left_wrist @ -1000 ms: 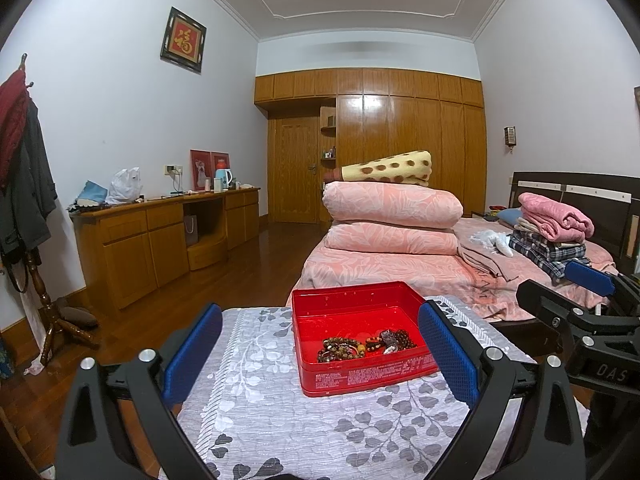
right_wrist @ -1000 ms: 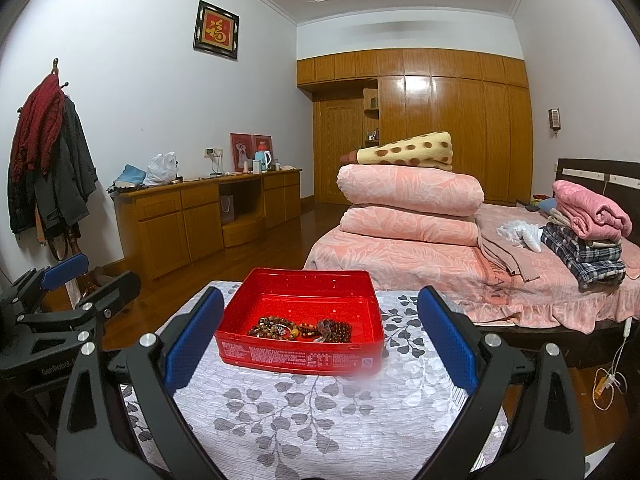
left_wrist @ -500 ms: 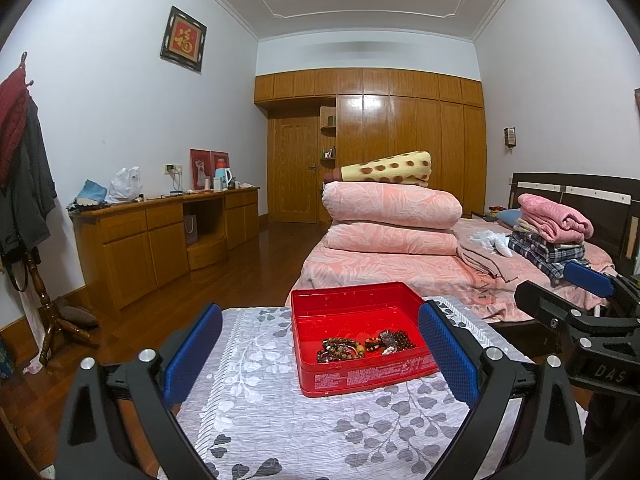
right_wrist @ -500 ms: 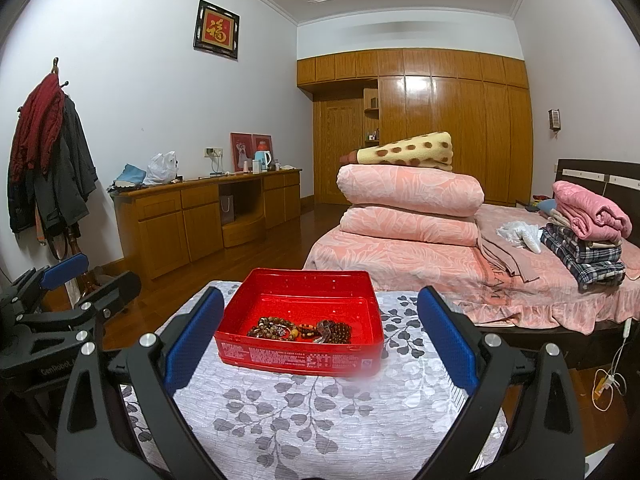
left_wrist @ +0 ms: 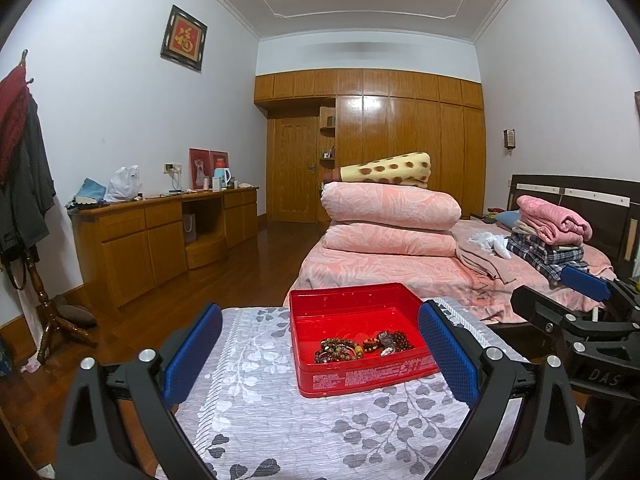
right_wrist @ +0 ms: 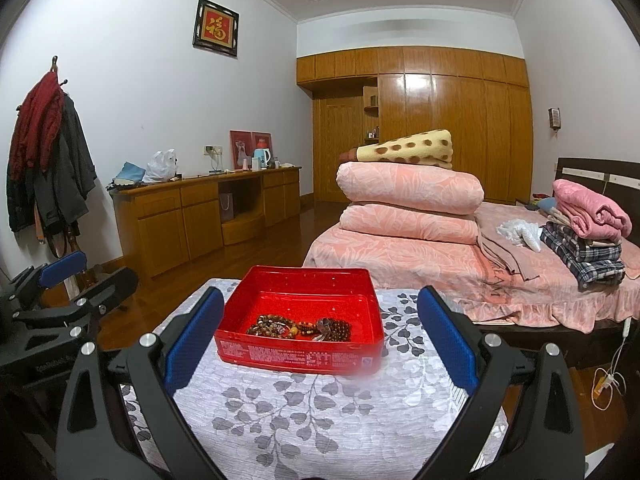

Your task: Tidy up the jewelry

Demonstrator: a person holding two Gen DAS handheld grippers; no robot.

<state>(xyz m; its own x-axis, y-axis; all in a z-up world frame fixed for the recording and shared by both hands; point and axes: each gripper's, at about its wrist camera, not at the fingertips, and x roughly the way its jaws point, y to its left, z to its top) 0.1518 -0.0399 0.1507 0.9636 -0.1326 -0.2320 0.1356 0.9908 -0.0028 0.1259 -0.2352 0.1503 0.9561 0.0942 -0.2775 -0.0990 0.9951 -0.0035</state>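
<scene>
- the left tool (left_wrist: 320, 354) is spread wide with nothing between its blue pads (left_wrist: 448, 354); it hovers above the near part of the worktop (left_wrist: 248, 412).
- the right tool (right_wrist: 320, 340) is likewise wide apart and holds nothing, its blue pads (right_wrist: 194, 336) flanking the view ahead.
- each tool shows in the other's view: the right tool (left_wrist: 576, 312) sits off to the left tool's right, the left tool (right_wrist: 64, 304) off to the right tool's left, both well apart from the tin.
- straight ahead of both tools, a red tin (left_wrist: 356, 338) stands open on the worktop's grey leaf-patterned cloth (right_wrist: 320, 408); neither tool touches it.
- the jewelry (left_wrist: 362, 346), a tangle of brown bead bracelets (right_wrist: 300, 326), lies inside the tin along the wall nearest the tools.
- beyond the tin, a bed (right_wrist: 420, 264) carries rolled pink quilts (left_wrist: 390, 220) with a spotted blanket (right_wrist: 408, 152) on top.
- further to the right, folded clothes (right_wrist: 584, 224) are stacked on the bed.
- to the far left, a wooden sideboard (left_wrist: 160, 240) lines the wall, and coats (right_wrist: 44, 176) hang on a stand.
</scene>
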